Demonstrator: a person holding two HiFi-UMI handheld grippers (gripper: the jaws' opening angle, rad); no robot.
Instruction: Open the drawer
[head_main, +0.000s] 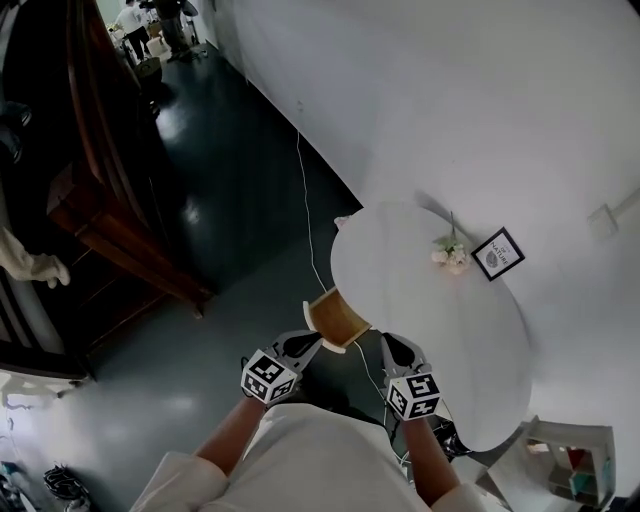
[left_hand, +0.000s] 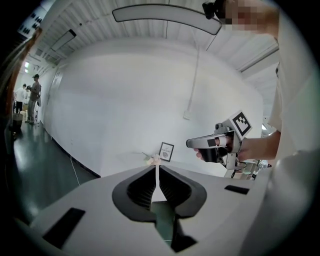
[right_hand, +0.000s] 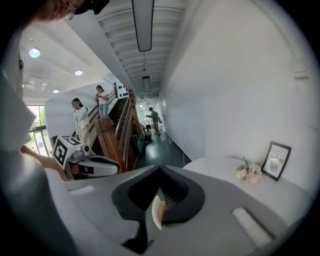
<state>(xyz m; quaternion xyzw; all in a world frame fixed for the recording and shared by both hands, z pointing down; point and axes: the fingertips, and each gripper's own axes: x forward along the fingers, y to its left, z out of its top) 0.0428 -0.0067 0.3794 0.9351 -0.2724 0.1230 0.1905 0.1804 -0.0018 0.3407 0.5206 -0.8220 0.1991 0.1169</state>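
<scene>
Between the jaws of the left gripper (left_hand: 157, 186) there's a thin white panel, seen edge-on, and the pads are nearly together, pinched on it. That panel is one wall of the drawer (head_main: 336, 318), a small open box, wood inside with a pale rim.

Over to the right gripper (right_hand: 158, 202): a narrow gap there too, with a white-faced, wood-edged wall of the same drawer standing between its pads. It looks gripped, though the contact itself is hard to make out.

So the drawer is held between the two tools, one on each side. It sits right at the near edge of the round white table (head_main: 470, 350), beside the dark floor (head_main: 230, 200). Both grippers point away from the person and a little downward.

Further out on the tabletop, well apart from the drawer, lies a small bunch of pale flowers (head_main: 449, 254), with a framed card (head_main: 497, 253) just beside it. A white cable (head_main: 303, 200) runs across the floor towards the table. Off to the left stands a wooden staircase (head_main: 110, 220), and people (head_main: 135, 22) stand at the far end of the hallway.
</scene>
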